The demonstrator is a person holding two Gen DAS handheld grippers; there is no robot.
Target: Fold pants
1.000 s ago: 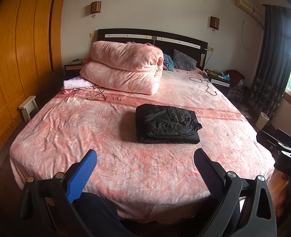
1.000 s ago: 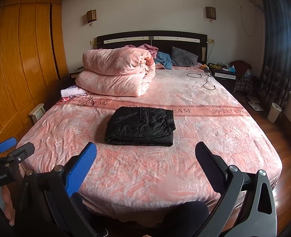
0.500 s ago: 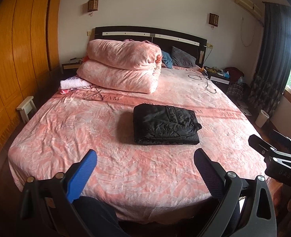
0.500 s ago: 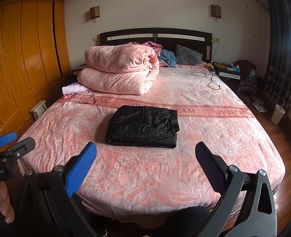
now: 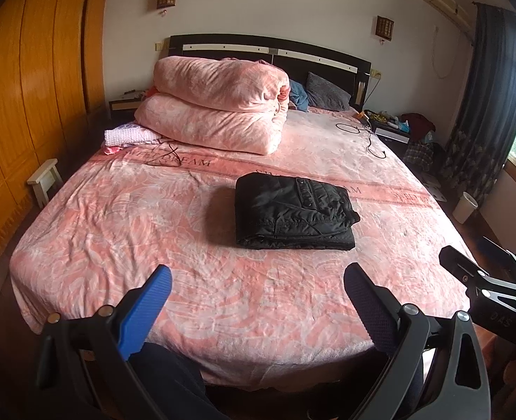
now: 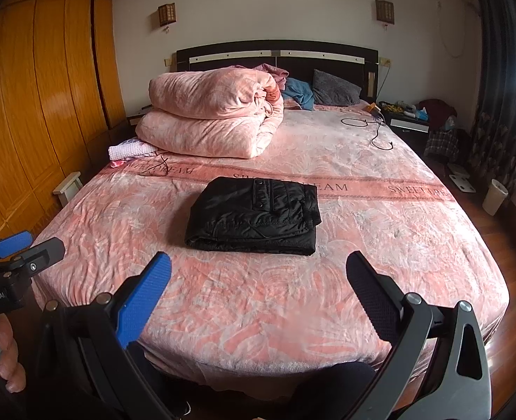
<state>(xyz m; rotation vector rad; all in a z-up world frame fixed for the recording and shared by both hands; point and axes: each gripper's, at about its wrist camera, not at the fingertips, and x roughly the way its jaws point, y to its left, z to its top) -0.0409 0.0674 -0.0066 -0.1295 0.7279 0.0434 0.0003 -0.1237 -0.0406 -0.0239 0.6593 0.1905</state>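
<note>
Through the left wrist view, folded black pants (image 5: 294, 215) mid-bed (image 5: 82, 231), well ahead of the left gripper (image 5: 256, 299), spread wide and empty; through the right wrist view, same pants (image 6: 256, 215) toward the foot edge, right gripper (image 6: 258, 294) likewise agape, holding nothing.

Both tongs (image 5: 258, 288) slightly nearer bed (image 5: 187, 245)

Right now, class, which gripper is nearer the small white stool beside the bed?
Left. The left gripper is at the foot of the bed on the side of the stool; the right gripper is farther across from it.
</note>
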